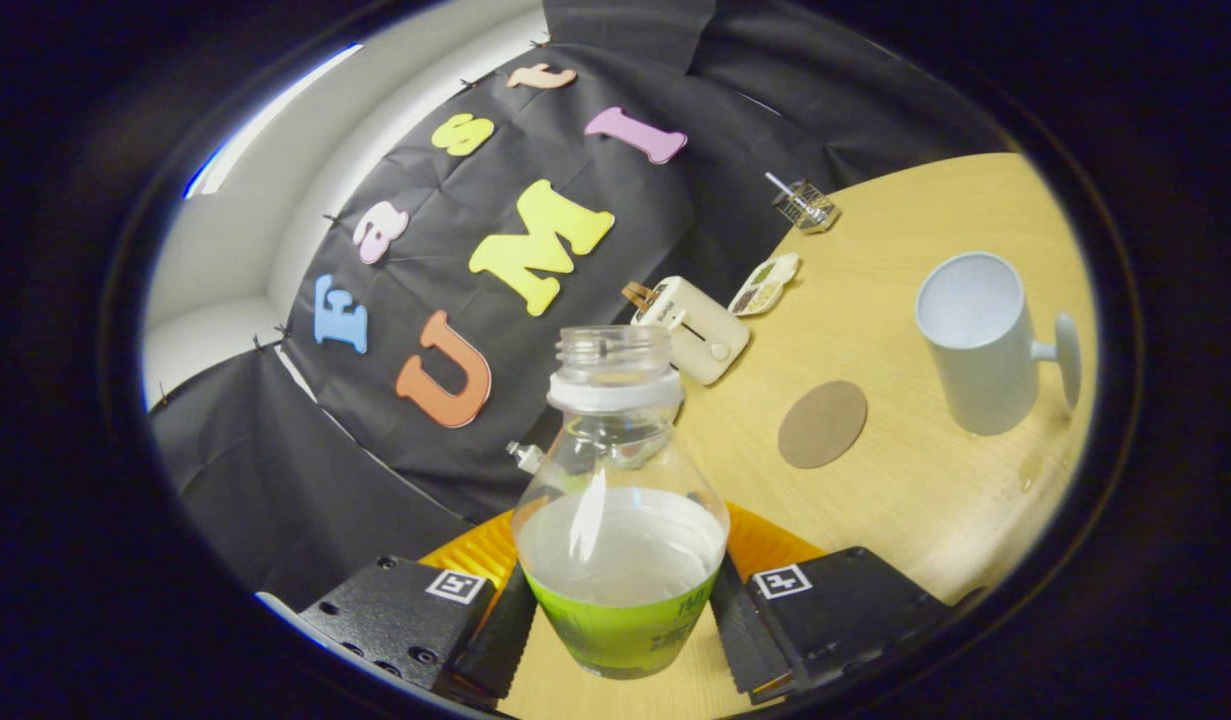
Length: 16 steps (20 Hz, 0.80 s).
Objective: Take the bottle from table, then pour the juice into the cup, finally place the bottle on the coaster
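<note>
The bottle, uncapped and about half full of pale juice, sits clamped between the gripper fingers, tilted over the table. Pickup looks done; pouring comes next, needing a carry to the empty white cup toward the table's far edge, past the coaster.

A toaster, a small dish and perhaps a wire basket line the table's far edge.
</note>
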### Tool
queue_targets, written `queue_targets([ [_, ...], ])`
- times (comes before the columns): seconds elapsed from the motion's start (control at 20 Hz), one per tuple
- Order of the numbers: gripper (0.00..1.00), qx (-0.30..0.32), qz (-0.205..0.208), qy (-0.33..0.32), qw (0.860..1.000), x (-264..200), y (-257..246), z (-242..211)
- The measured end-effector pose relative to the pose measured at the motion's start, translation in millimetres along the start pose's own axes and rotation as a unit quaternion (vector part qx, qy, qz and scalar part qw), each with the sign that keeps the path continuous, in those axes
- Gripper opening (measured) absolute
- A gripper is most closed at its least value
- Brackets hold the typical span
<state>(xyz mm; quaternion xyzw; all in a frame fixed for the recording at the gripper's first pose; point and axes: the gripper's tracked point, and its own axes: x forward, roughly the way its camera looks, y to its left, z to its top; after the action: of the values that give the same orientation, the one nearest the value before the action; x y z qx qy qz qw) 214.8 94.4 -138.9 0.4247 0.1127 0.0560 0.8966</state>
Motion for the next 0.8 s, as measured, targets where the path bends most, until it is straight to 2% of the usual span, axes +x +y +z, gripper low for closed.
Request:
queue_targets([
  [0.3, 0.82, 0.079, 0.03, -0.004, 0.996, 0, 1, 20],
  [0.5, 0.82, 0.154, 0.051, -0.004, 0.987, -8, -7, 32],
  [0.8, 0.82, 0.21, 0.067, 0.003, 0.975, -9, -15, 44],
])
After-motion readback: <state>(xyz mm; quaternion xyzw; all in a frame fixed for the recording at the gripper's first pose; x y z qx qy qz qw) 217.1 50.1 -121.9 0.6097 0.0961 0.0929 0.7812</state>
